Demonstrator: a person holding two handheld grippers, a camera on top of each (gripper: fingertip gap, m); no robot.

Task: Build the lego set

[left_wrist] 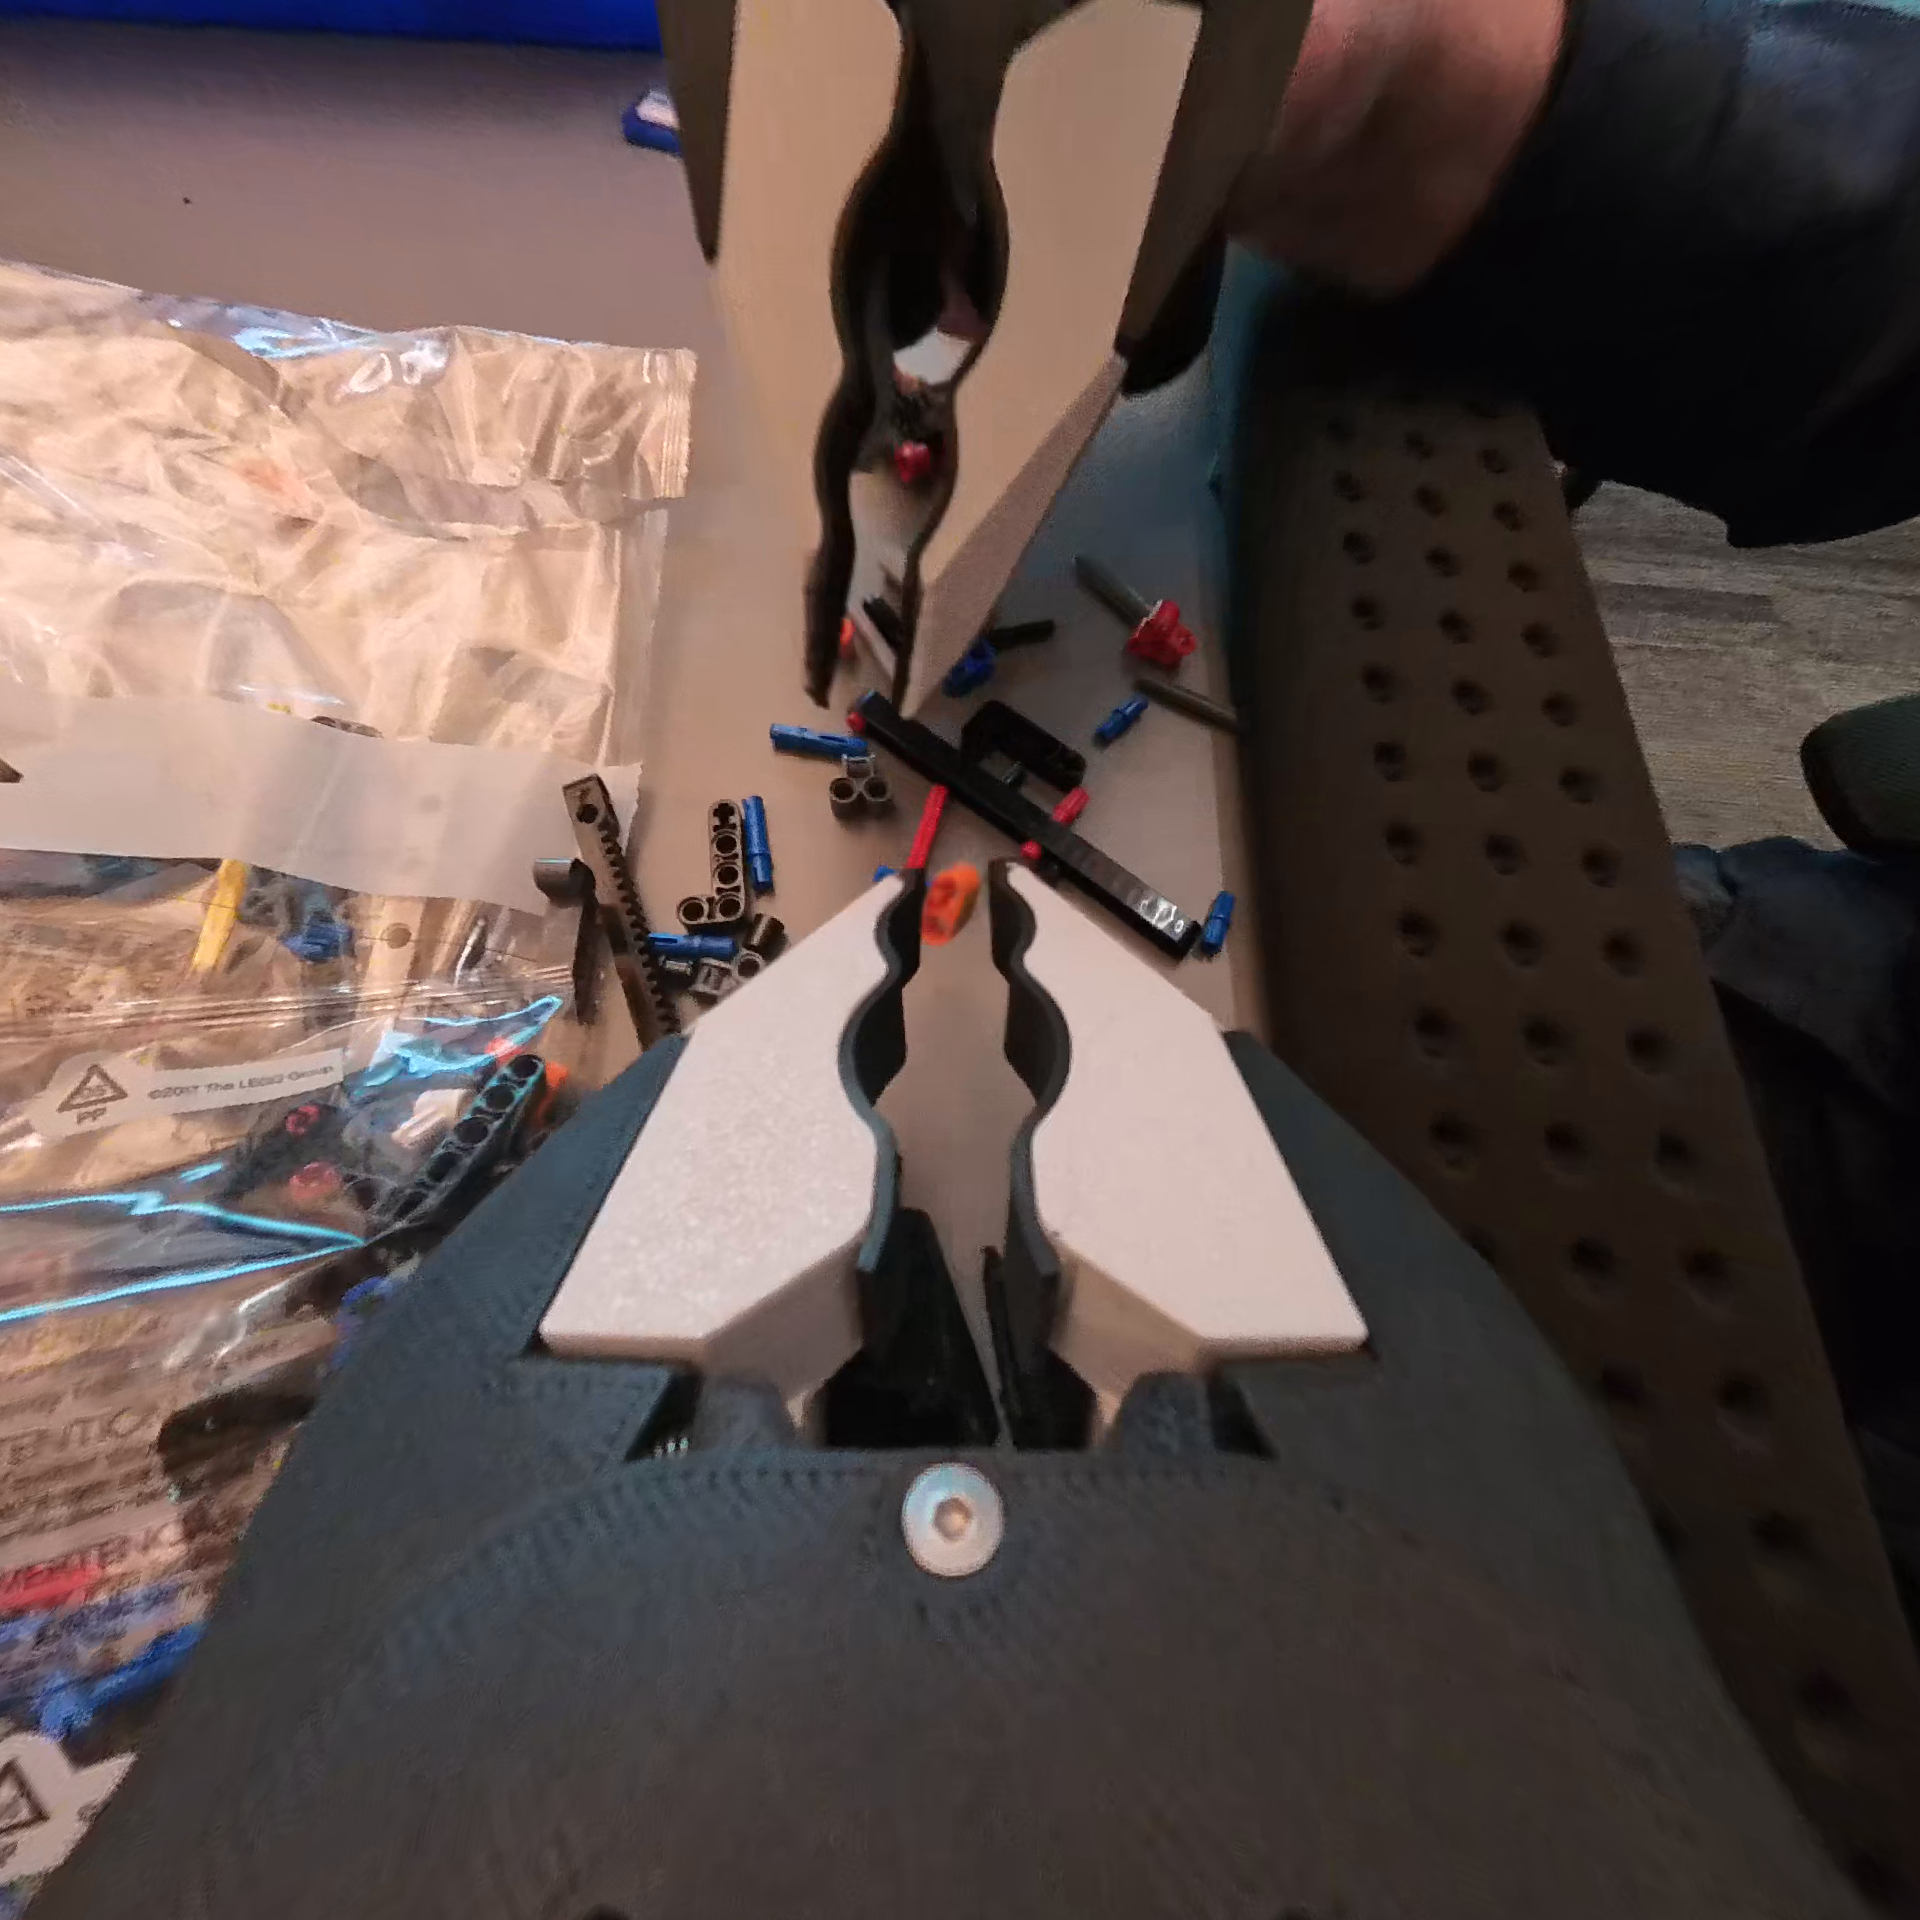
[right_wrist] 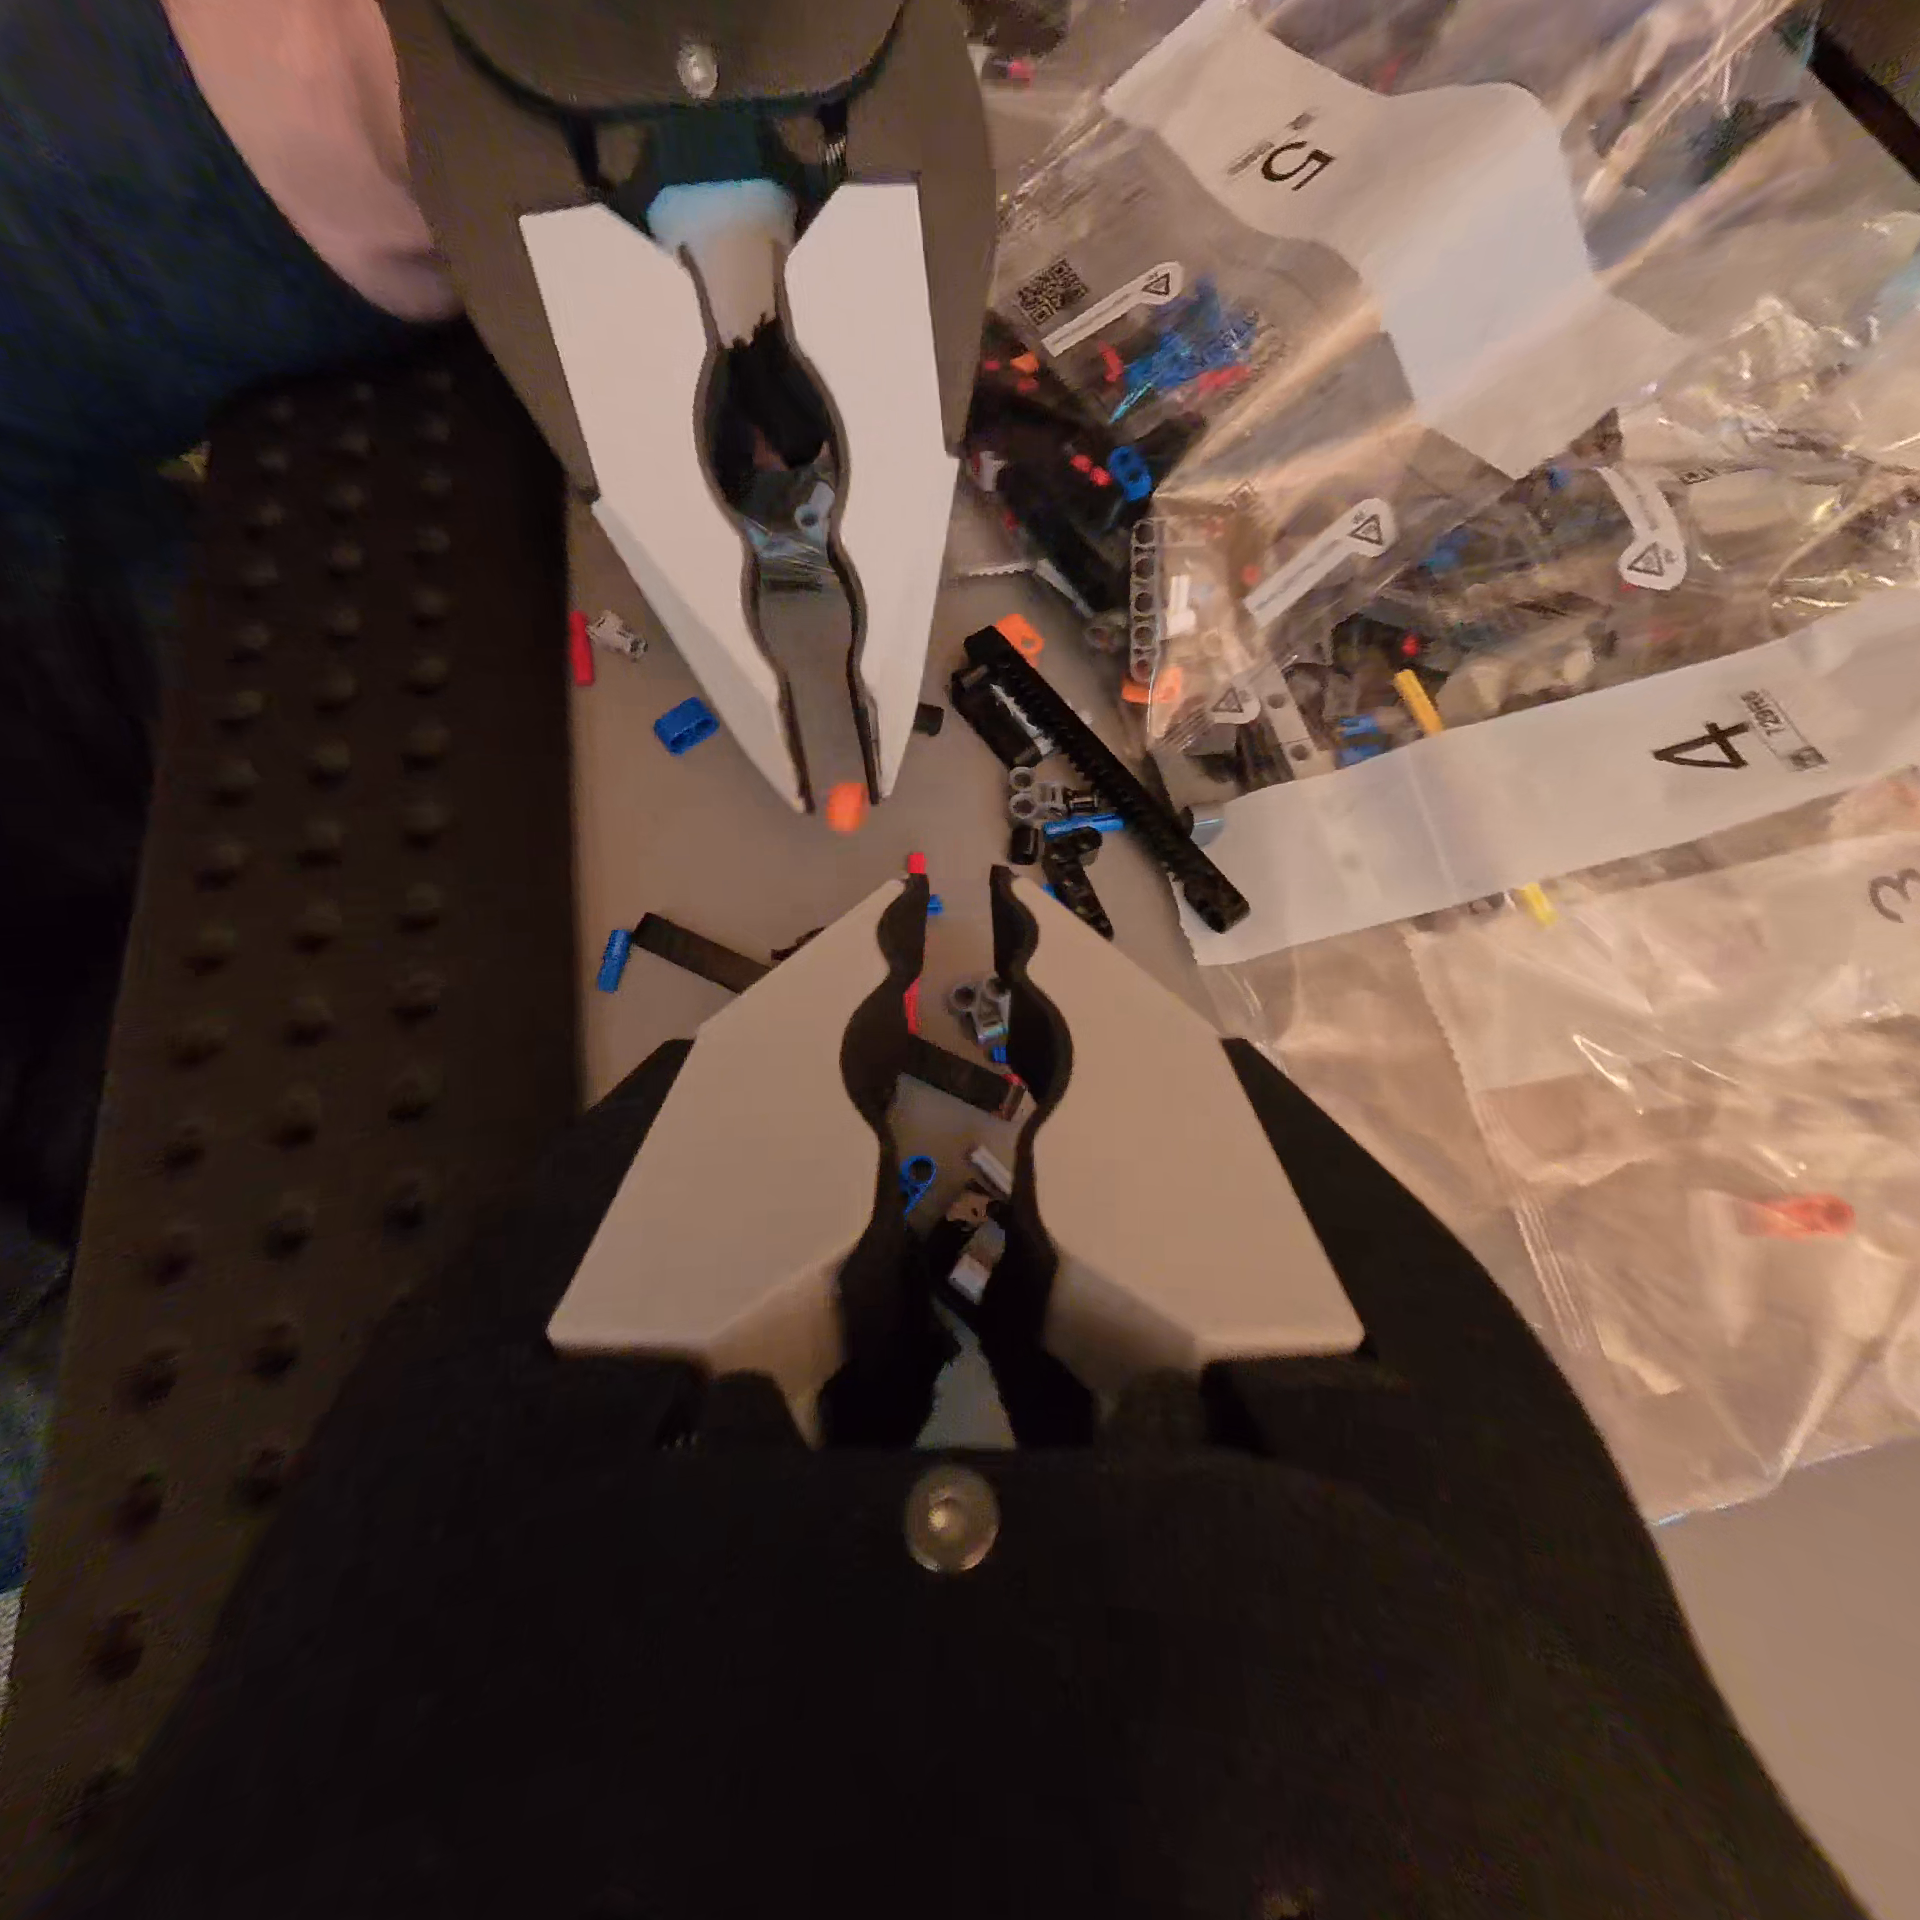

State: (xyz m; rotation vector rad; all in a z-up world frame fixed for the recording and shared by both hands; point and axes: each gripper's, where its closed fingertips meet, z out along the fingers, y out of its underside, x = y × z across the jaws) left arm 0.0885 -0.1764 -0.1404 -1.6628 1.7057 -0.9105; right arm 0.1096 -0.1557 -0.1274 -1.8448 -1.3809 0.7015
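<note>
Loose Lego Technic parts lie on a tan table [left_wrist: 727, 520]. My left gripper [left_wrist: 956, 883] is closed to a narrow gap on a small orange piece [left_wrist: 952, 906] at its tips. It also shows from the front in the right wrist view [right_wrist: 842, 798], with the orange piece [right_wrist: 847, 806] at its tips. My right gripper [right_wrist: 956, 881] is slightly open and empty, tips over a red axle [right_wrist: 916, 862]. In the left wrist view the right gripper [left_wrist: 862, 696] hangs just above the end of a long black beam [left_wrist: 1023, 821] with red pins.
Clear numbered bags of parts [left_wrist: 312, 520] [right_wrist: 1507, 520] cover one side of the table. A black toothed rack [left_wrist: 613, 894] [right_wrist: 1101, 790], blue pins [left_wrist: 816, 740] and grey connectors lie loose. A dark perforated chair back [left_wrist: 1507, 935] [right_wrist: 312, 831] borders the other side. Only a small space, under 4 cm, lies between the two pairs of fingers.
</note>
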